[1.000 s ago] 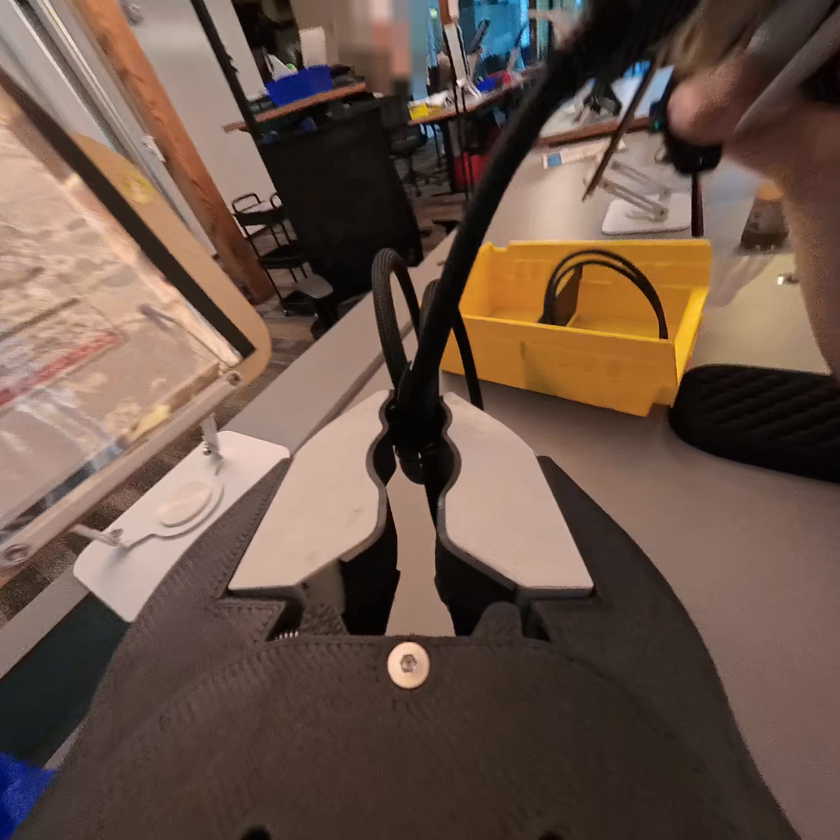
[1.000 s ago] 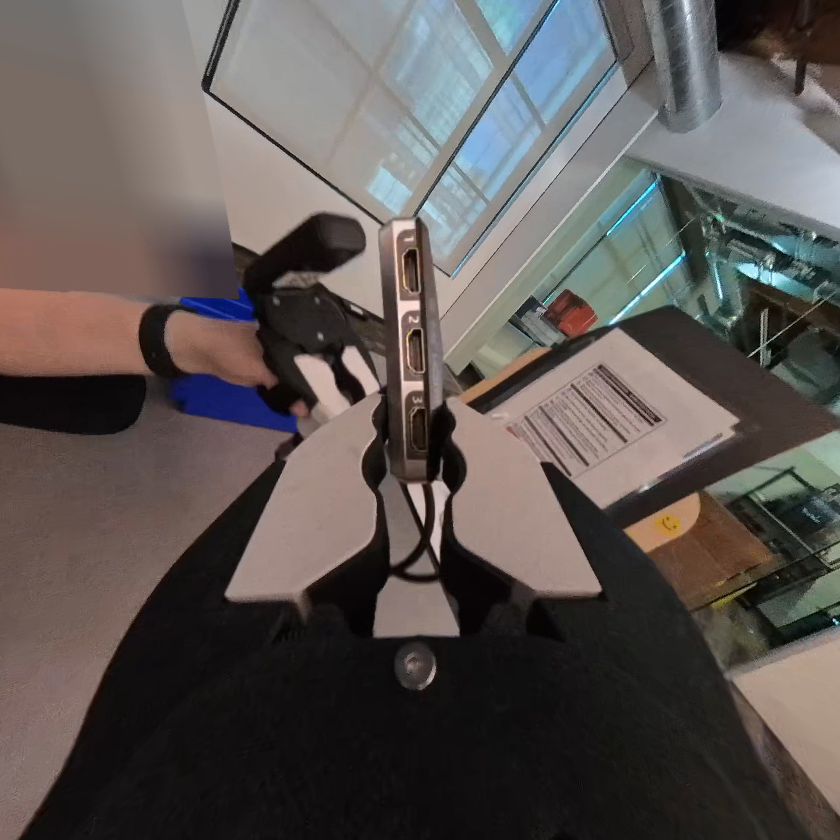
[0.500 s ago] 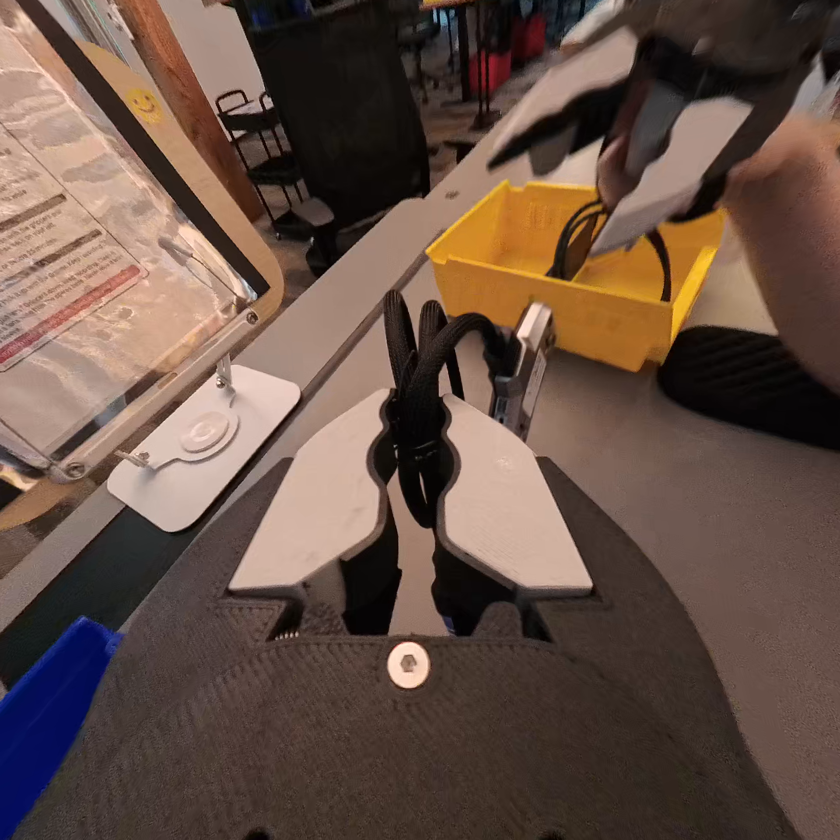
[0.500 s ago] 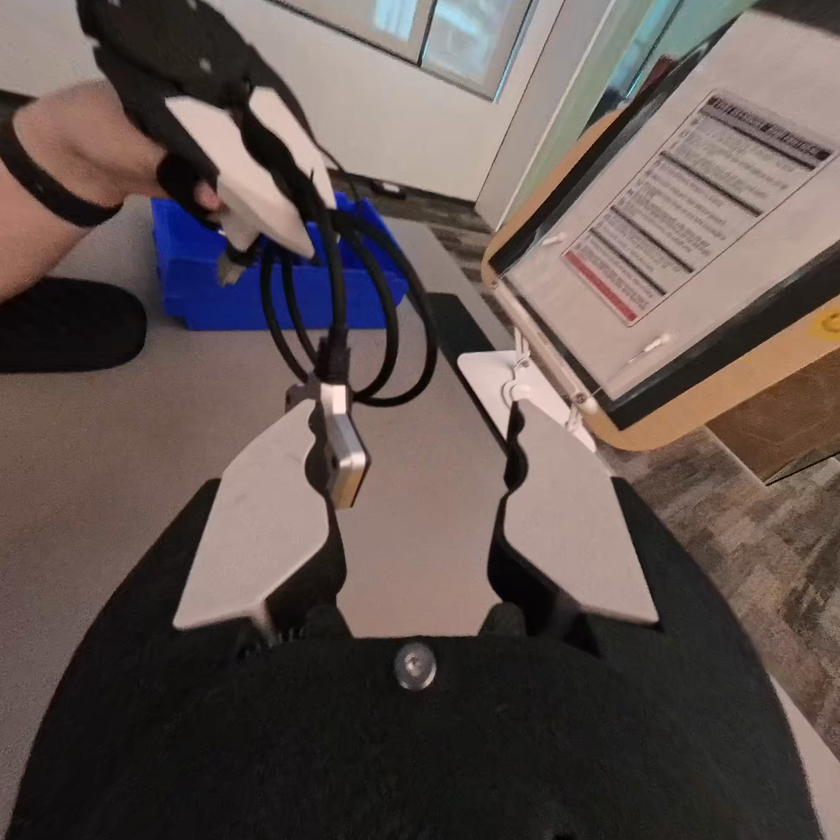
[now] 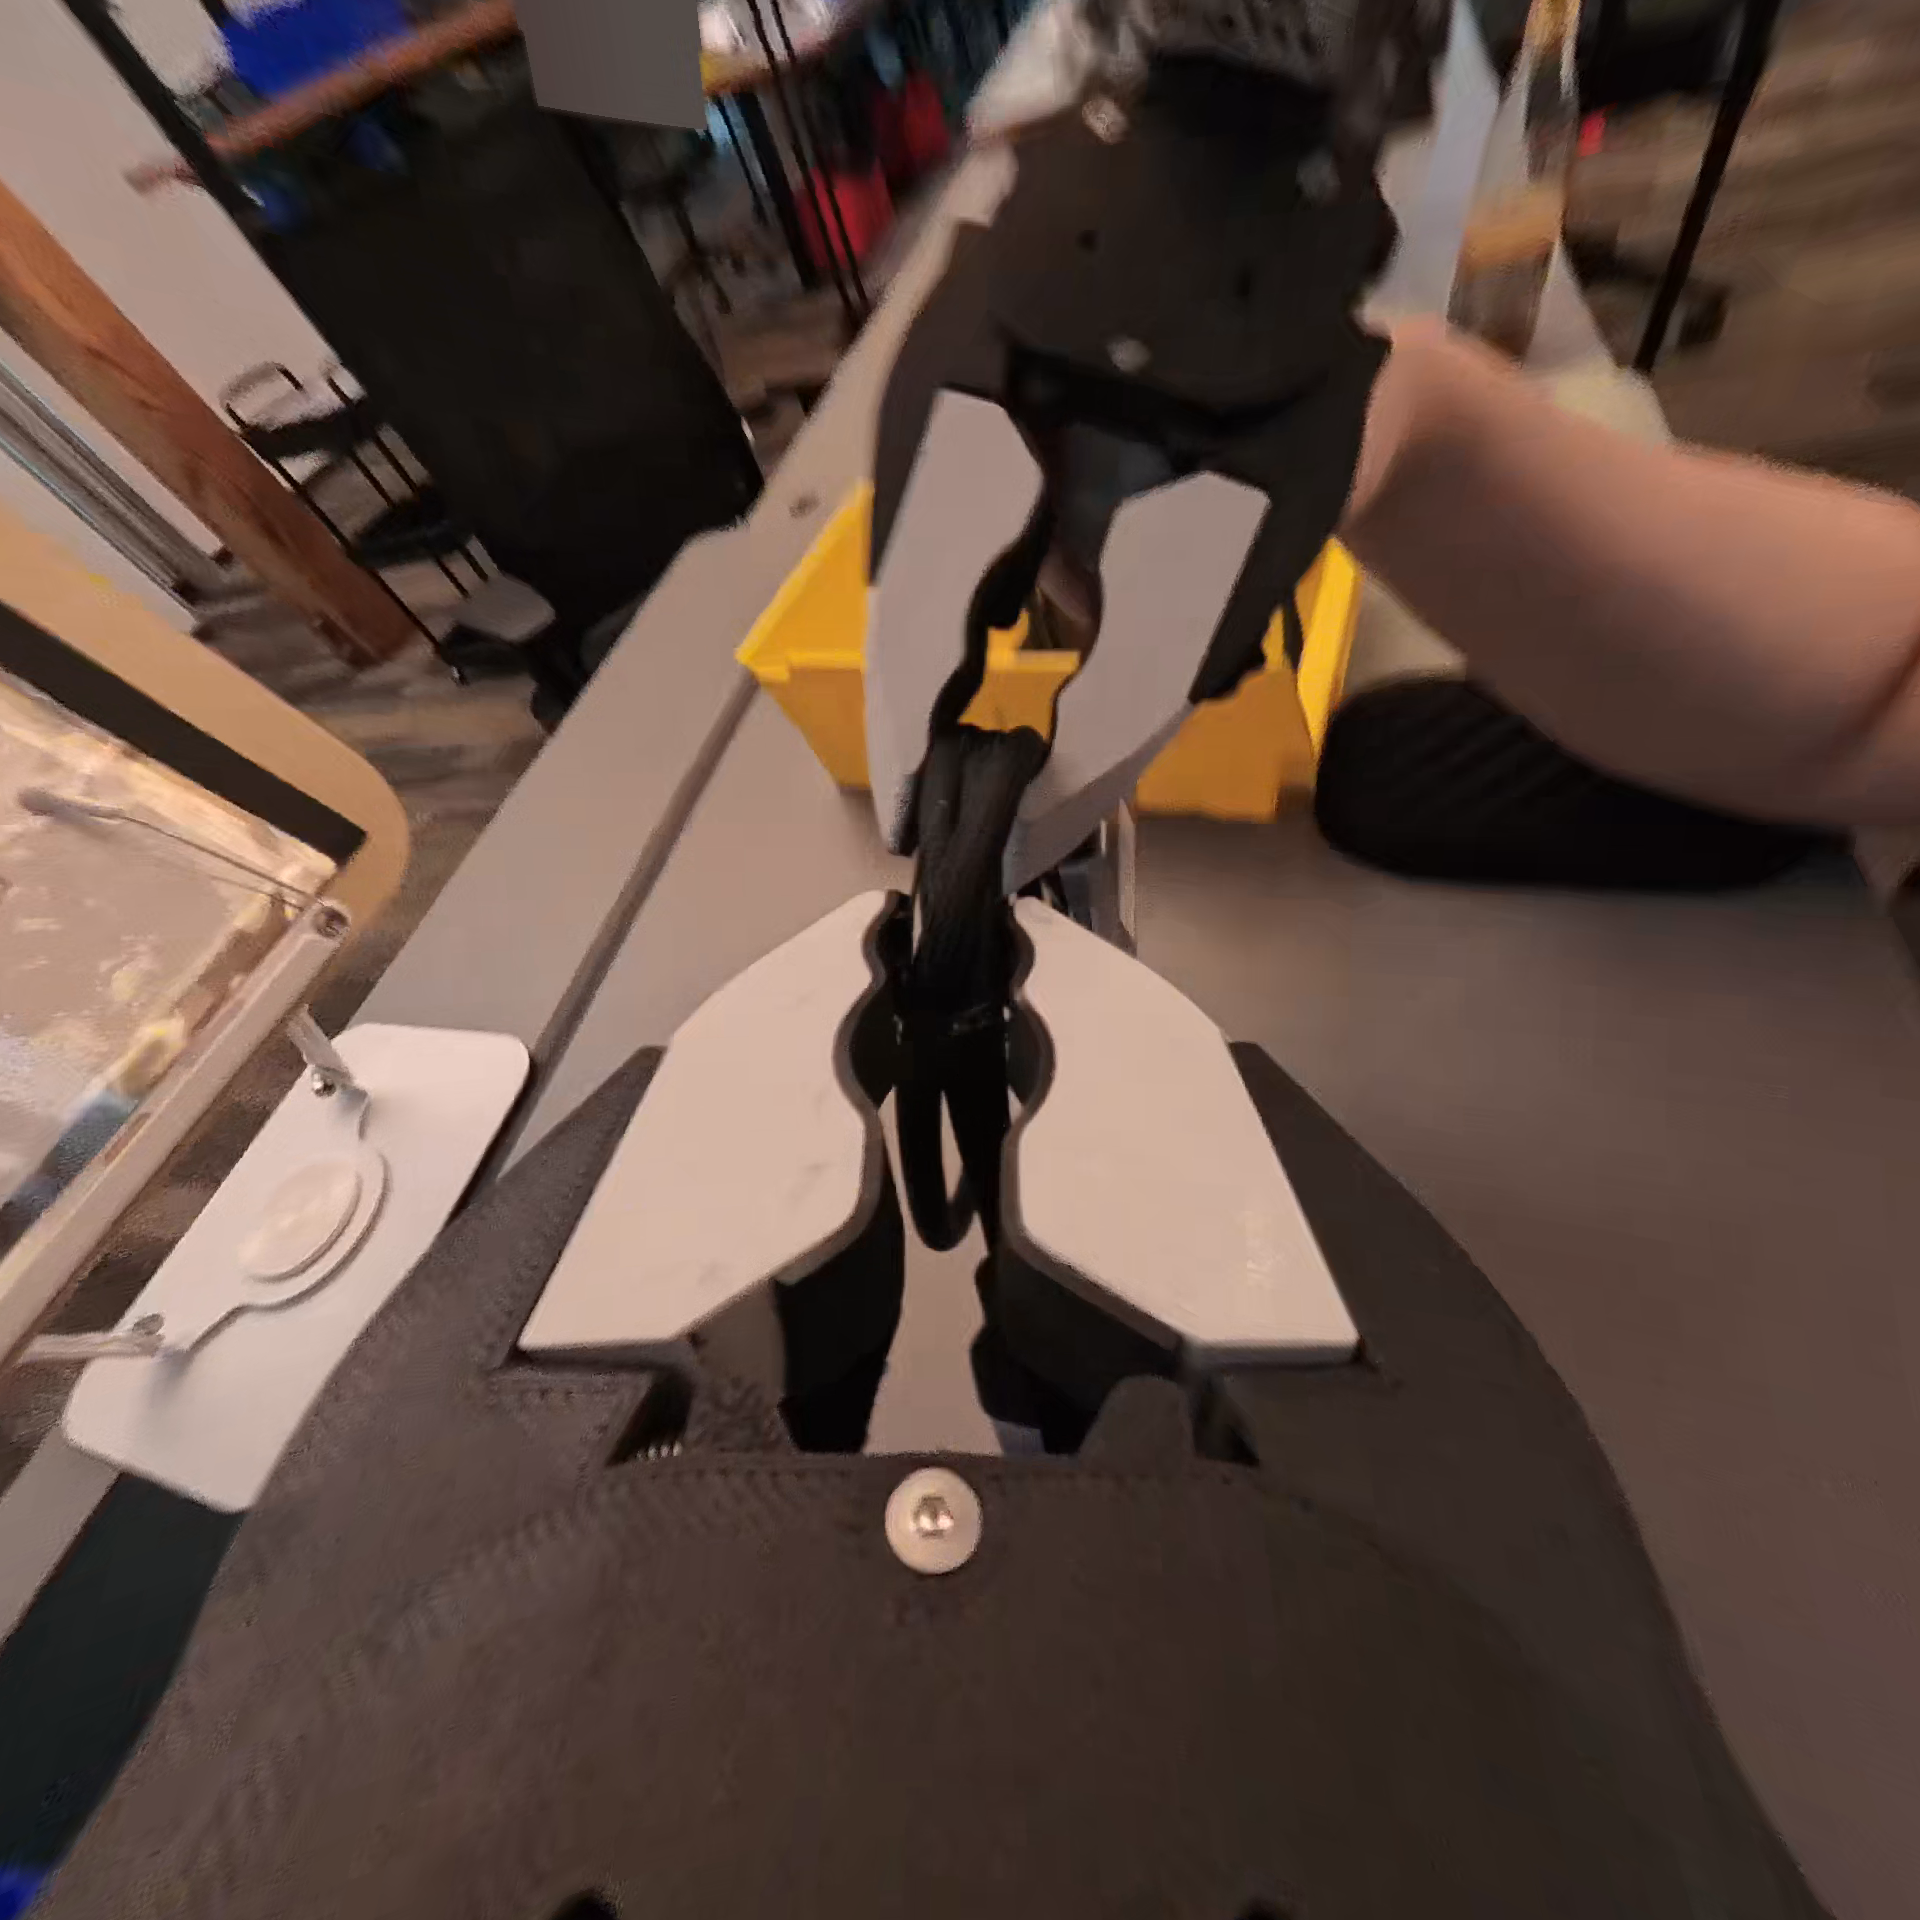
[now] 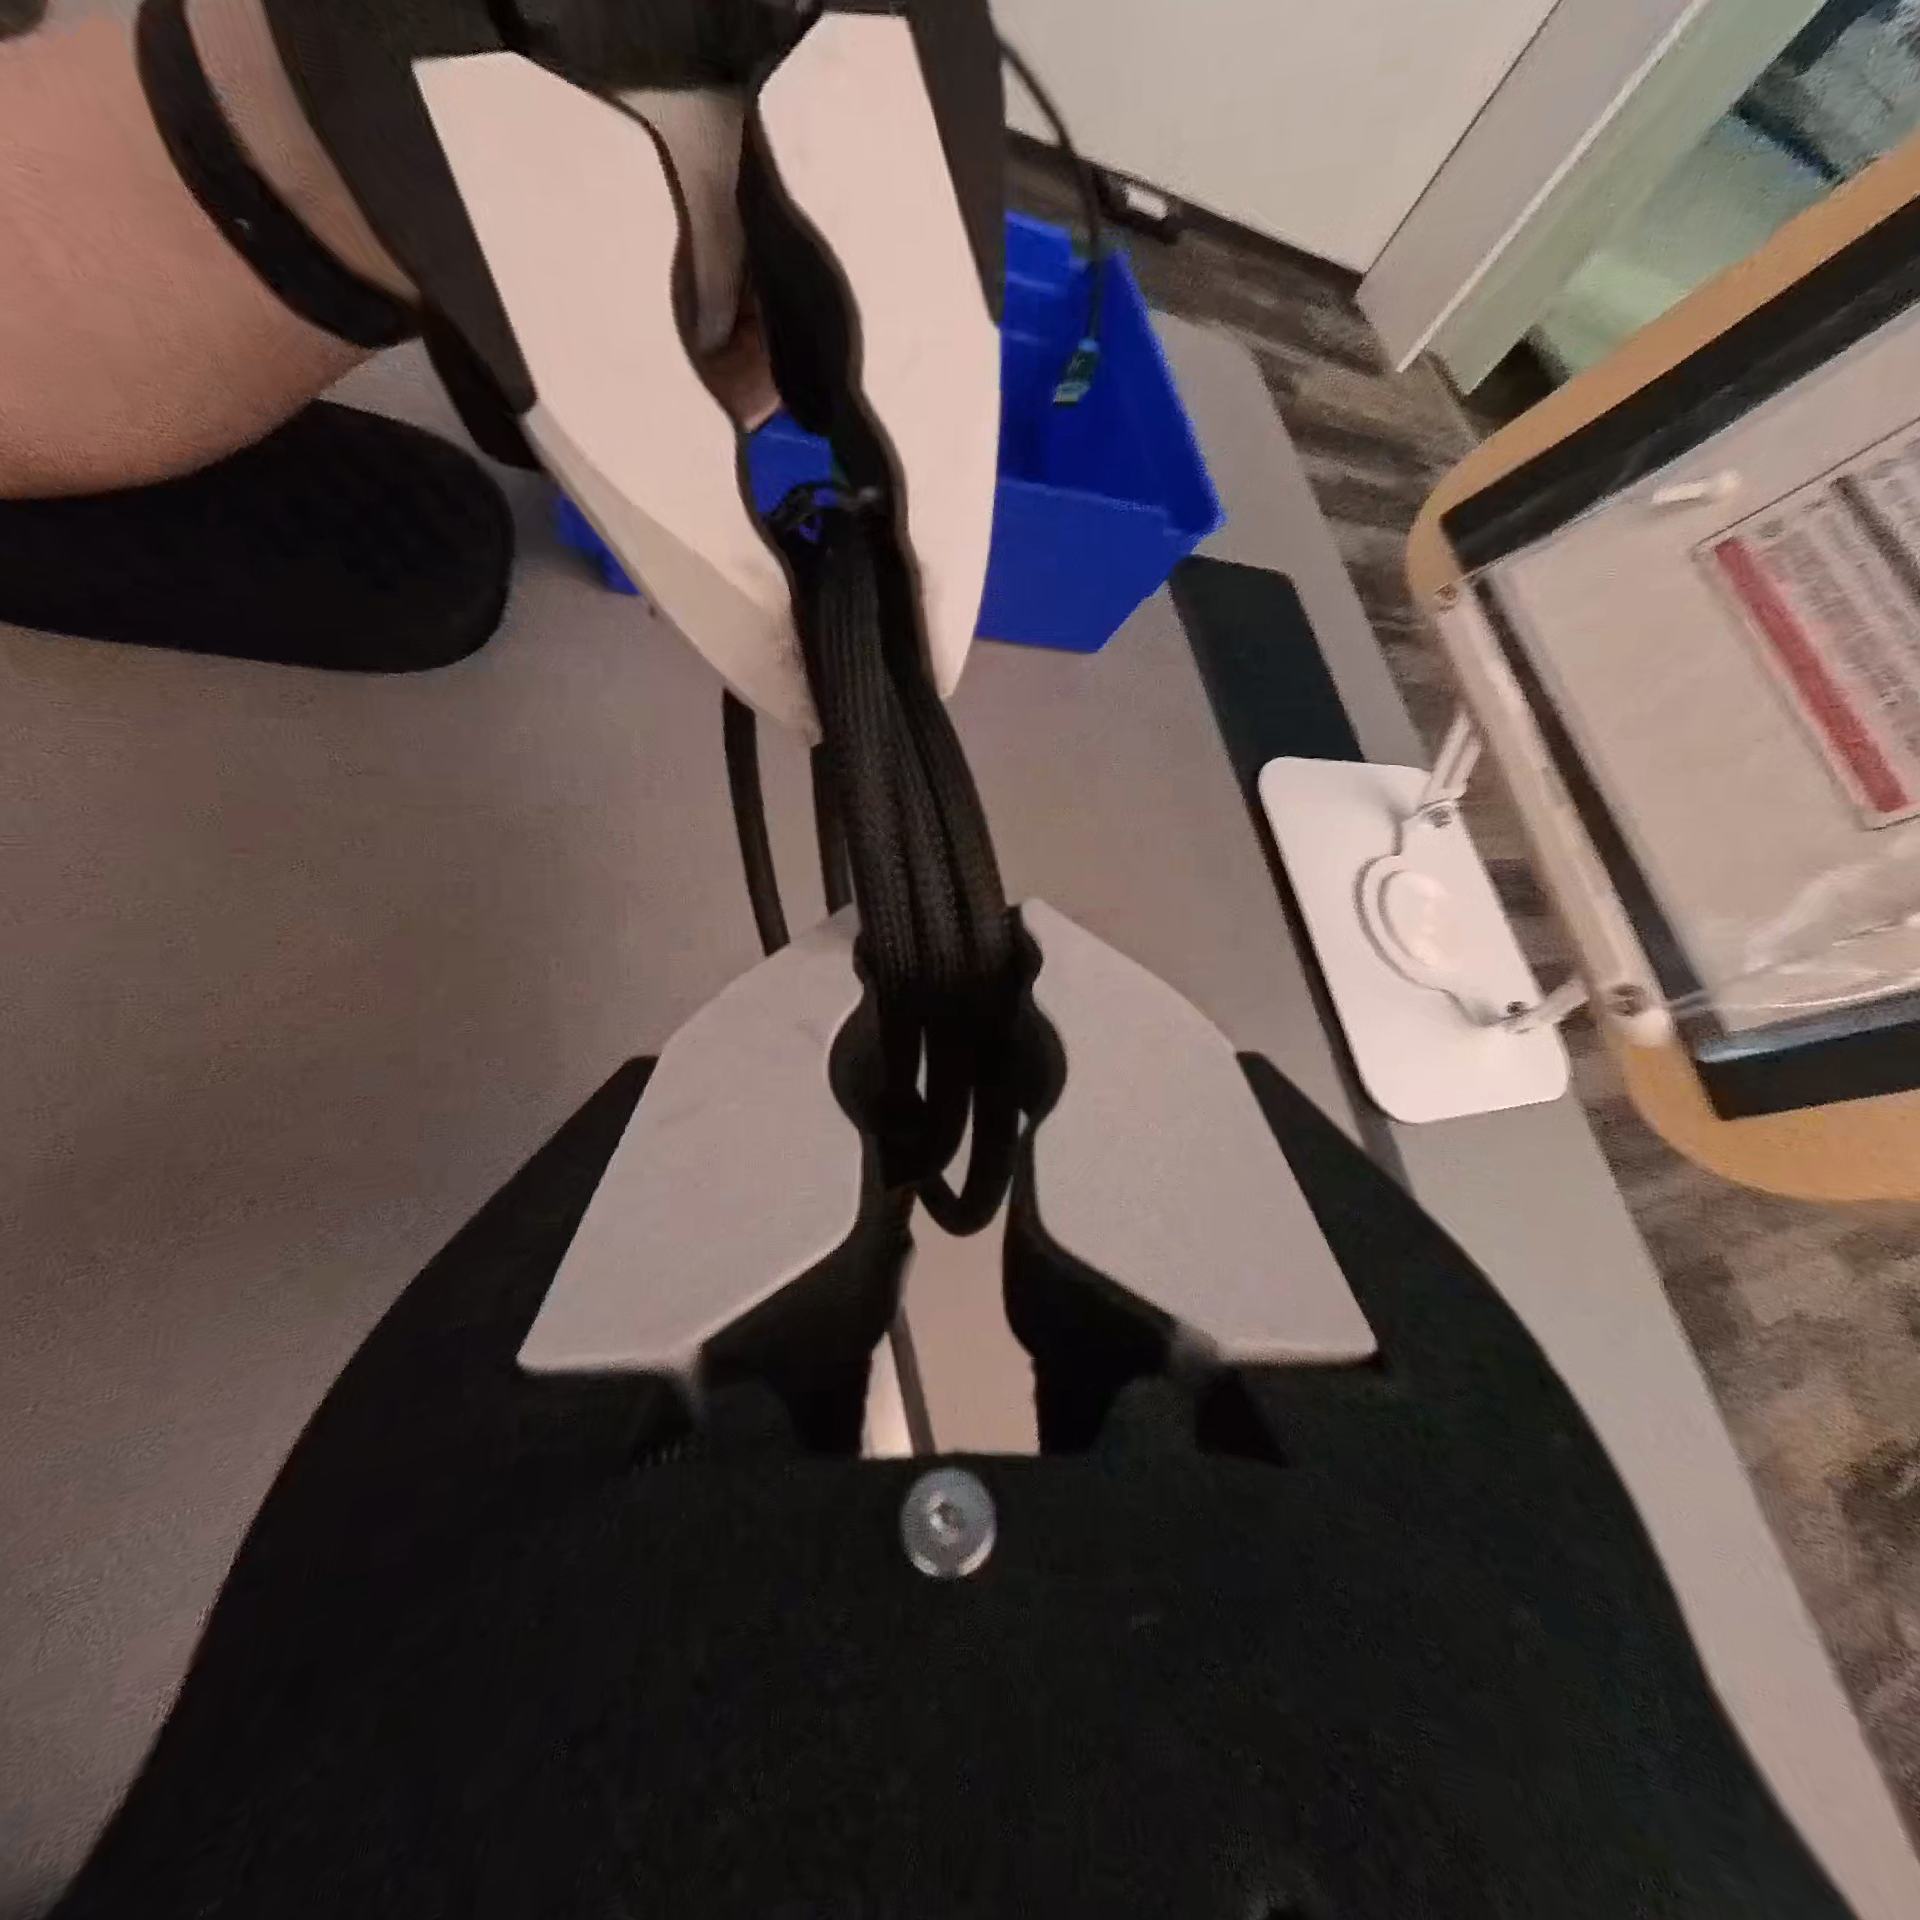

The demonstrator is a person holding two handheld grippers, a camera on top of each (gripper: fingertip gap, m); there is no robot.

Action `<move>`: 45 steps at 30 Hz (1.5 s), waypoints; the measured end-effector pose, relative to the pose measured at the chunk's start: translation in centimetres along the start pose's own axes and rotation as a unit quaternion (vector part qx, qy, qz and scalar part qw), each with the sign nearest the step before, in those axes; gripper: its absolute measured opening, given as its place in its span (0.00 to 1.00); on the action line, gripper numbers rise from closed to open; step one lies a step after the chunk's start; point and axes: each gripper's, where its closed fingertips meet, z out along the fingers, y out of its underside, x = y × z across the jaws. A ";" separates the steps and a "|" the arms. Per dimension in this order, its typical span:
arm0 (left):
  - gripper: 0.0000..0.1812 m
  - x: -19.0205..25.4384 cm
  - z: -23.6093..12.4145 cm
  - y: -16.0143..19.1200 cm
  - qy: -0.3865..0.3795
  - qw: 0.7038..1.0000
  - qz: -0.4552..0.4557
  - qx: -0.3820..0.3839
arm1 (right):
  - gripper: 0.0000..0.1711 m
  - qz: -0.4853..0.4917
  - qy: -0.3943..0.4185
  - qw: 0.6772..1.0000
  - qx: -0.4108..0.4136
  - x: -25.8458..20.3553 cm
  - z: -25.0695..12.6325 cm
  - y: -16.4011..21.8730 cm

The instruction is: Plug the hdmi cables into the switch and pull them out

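A bundle of coiled black braided HDMI cable [image 5: 961, 862] is held between both grippers. My left gripper [image 5: 951, 935] is shut on the bundle's near end. My right gripper [image 5: 966, 831] faces it from the far side, fingertips almost touching mine. In the right wrist view my right gripper [image 6: 940, 935] is shut on the same cable bundle [image 6: 914, 831], and the left gripper [image 6: 883, 675] pinches it just above. A sliver of the silver switch [image 5: 1120, 883] shows behind the right gripper's finger; the rest is hidden. All this is above the grey table [image 5: 1455, 1091].
A yellow bin [image 5: 800, 665] stands behind the grippers and a blue bin [image 6: 1081, 499] at the opposite end. A framed sign on a white base [image 5: 281, 1226] stands at the table edge, also in the right wrist view [image 6: 1423, 935]. A black pad [image 5: 1507, 790] lies under the forearm. Less than 4 cm separates the two grippers' tips.
My right gripper let go of the switch, opened, then came in and shut on the cable bundle. The left gripper kept its hold on the cable and dropped towards the table.
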 end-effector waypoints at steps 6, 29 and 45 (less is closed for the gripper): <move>0.21 -2.6 -4.6 -3.9 -0.045 0.988 -0.072 0.127 | 0.12 -0.063 0.236 0.969 0.044 7.1 -10.4 -0.6; 0.15 -1.4 -4.0 -3.7 -0.034 0.993 -0.045 0.103 | 0.12 0.182 0.356 0.912 -0.088 15.2 -20.2 25.0; 0.14 -0.7 -3.8 -4.0 -0.029 0.994 -0.038 0.099 | 0.12 0.229 0.353 0.878 -0.230 13.5 -22.0 28.7</move>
